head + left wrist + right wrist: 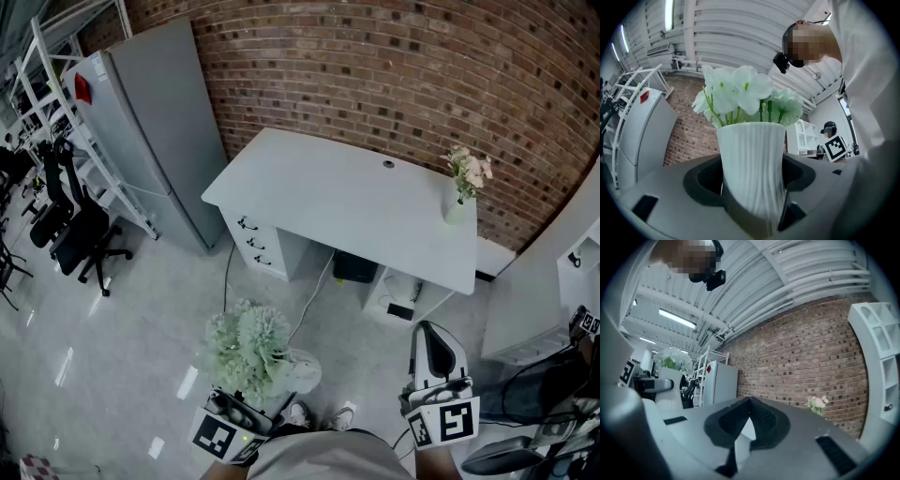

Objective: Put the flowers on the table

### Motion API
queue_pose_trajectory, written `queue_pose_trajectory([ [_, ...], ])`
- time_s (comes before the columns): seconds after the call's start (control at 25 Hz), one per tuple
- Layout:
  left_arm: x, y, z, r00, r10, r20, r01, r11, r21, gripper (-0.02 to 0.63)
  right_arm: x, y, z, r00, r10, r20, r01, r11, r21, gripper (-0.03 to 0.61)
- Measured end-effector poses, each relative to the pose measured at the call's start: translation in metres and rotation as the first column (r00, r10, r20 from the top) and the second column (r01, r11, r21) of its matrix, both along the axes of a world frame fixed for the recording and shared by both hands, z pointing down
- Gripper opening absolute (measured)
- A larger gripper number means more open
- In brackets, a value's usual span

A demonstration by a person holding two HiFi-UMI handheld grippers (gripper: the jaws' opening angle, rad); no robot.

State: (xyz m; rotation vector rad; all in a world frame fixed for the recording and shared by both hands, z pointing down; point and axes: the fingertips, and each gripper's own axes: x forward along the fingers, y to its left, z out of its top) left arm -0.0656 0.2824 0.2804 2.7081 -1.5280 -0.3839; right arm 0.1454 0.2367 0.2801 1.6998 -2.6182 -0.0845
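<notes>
Standing clamped between jaws of left gripper (751,194), vase of flowers (752,164); right gripper (750,403) jaws together, empty.

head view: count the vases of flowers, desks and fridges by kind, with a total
vases of flowers: 2 (white ribbed vase of white flowers, small pale vase of pink flowers)
white desk: 1
grey fridge: 1
total: 4

Left gripper view: the foot of the ribbed vase (750,150) drops out of my sight between the jaws of the left gripper (752,187). Head view: the white bouquet (248,347) hides those jaws. I cannot identify the dark box (354,267) under the desk (328,187); it is too small.
</notes>
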Motion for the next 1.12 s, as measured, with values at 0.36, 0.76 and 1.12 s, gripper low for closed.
queue_pose_trajectory([
  [0.36,0.0,0.001,0.001,1.0,-0.013,0.002,0.013,1.0,-0.002,0.344,0.0,0.0,0.003,1.0,-0.006,0.002,0.006,1.0,-0.007,0.017],
  [0.76,-0.009,-0.001,0.005,0.998,-0.066,0.01,0.066,0.998,-0.011,0.344,0.007,-0.002,0.004,1.0,0.027,0.004,-0.027,1.0,0.007,0.017],
  [1.12,0.002,-0.002,0.004,0.996,-0.083,0.016,0.084,0.996,-0.017,0.345,0.026,0.002,0.003,0.999,0.041,0.01,-0.041,0.999,0.009,0.017],
])
